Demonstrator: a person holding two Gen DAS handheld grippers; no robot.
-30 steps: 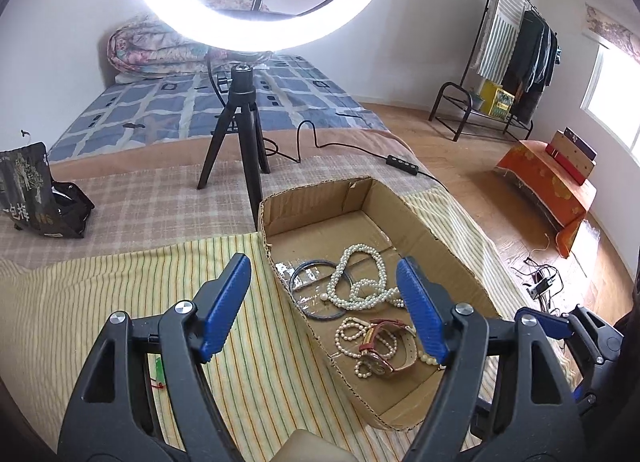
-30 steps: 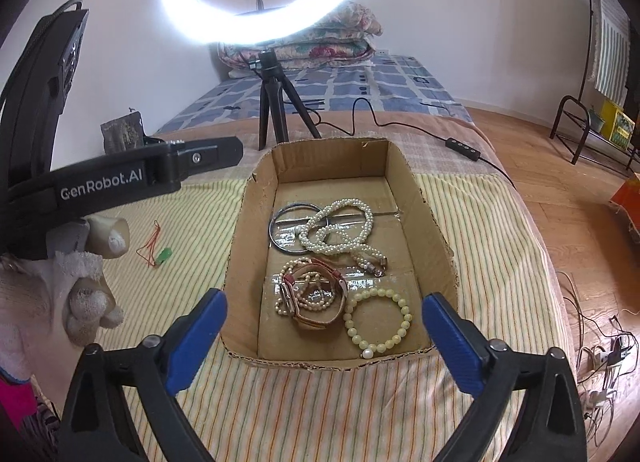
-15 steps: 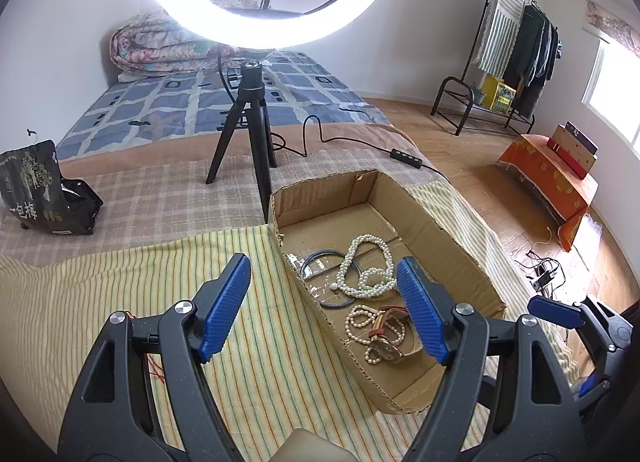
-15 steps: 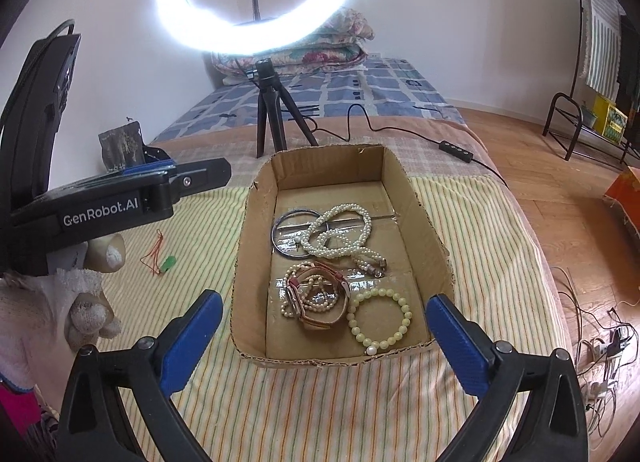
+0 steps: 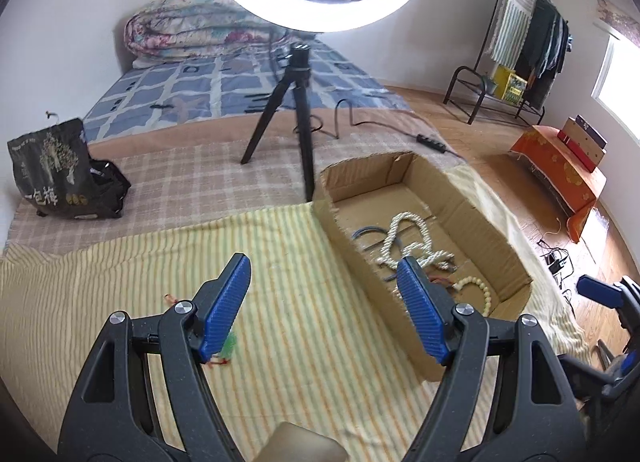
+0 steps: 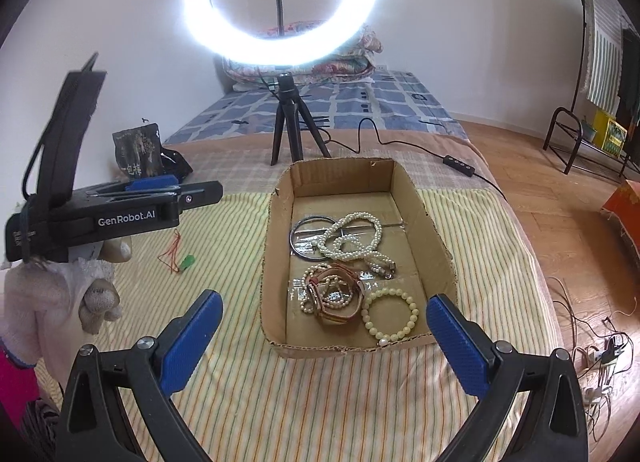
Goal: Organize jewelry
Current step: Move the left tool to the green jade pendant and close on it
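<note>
I've swung my left gripper [image 5: 322,302] off the cardboard box [image 6: 436,238] toward nine o'clock over the striped cloth [image 5: 120,262], jaws spread and empty. My right gripper [image 6: 324,336] has backed away, also spread. The jewelry [image 6: 340,262] sits untouched in the box at twelve o'clock.

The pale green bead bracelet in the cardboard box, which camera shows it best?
The right wrist view: the pale green bead bracelet lies whole and sharp near the cardboard box's front wall. The left wrist view shows only a blurred arc beside the left gripper's finger.
</note>
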